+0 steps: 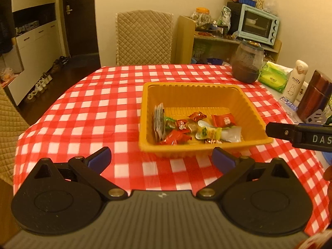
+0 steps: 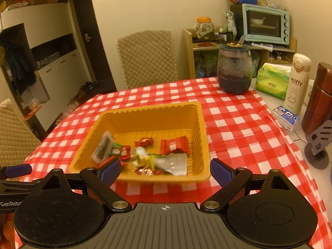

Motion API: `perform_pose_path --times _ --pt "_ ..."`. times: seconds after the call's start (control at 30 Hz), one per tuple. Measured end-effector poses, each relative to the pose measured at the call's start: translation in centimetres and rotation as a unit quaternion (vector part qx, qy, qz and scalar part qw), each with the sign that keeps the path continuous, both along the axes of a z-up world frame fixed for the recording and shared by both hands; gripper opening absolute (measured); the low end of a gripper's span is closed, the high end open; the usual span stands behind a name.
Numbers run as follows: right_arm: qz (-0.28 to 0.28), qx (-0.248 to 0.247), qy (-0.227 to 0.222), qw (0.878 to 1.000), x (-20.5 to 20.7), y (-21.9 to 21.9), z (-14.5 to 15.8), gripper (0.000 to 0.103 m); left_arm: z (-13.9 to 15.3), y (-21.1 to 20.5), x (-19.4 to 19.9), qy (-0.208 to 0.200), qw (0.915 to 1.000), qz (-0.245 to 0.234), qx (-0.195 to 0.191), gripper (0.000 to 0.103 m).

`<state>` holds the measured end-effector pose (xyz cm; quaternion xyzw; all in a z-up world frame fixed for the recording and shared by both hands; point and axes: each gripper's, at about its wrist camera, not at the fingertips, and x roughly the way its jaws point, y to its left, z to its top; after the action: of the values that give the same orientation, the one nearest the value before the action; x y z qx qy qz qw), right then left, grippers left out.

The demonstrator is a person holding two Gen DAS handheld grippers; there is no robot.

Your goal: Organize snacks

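Blue-padded left tool [image 1: 161, 159] and right tool [image 2: 165, 170], both spread wide and holding nothing, hover above the red-checked bench [image 1: 87, 112] just short of the near rim of the yellow plastic tray [image 1: 207, 145]. Wrapped snacks [image 1: 195, 128] lie heaped on the tray floor toward its near wall. Beyond stand a dark jar [image 2: 234, 70], tissue pack [image 2: 271, 81] and white miffy bottle [image 2: 297, 83].

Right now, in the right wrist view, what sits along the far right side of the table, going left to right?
Dark jar → green tissue pack → white miffy bottle → brown flask.
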<state>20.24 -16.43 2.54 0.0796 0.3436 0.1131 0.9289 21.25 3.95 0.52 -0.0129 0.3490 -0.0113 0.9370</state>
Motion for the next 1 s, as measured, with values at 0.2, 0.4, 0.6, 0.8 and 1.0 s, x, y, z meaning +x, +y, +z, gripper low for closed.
perform_pose_path --times 0.2,0.4,0.6,0.8,1.0 --pt "-0.002 0.001 0.000 1.000 -4.0 -0.7 1.2 0.092 2.2 0.0 -4.7 -0.011 0.9998 0.016 0.001 0.102" --pt "-0.004 0.004 -0.003 1.000 -8.4 -1.4 2.9 0.092 4.4 -0.5 -8.9 -0.022 0.9993 0.029 0.006 0.102" --pt "-0.008 -0.001 -0.012 1.000 -12.6 -2.1 4.9 0.092 5.8 -1.2 -12.9 -0.021 0.9992 0.033 -0.004 0.103" --pt "0.004 -0.021 -0.027 0.999 -16.5 -1.8 6.4 0.092 6.8 -1.9 -16.1 -0.023 0.9989 0.039 -0.009 0.103" --pt "0.014 -0.024 -0.031 0.999 -19.9 -1.6 7.4 0.092 8.0 -2.0 -18.7 -0.035 0.9985 0.043 -0.004 0.103"
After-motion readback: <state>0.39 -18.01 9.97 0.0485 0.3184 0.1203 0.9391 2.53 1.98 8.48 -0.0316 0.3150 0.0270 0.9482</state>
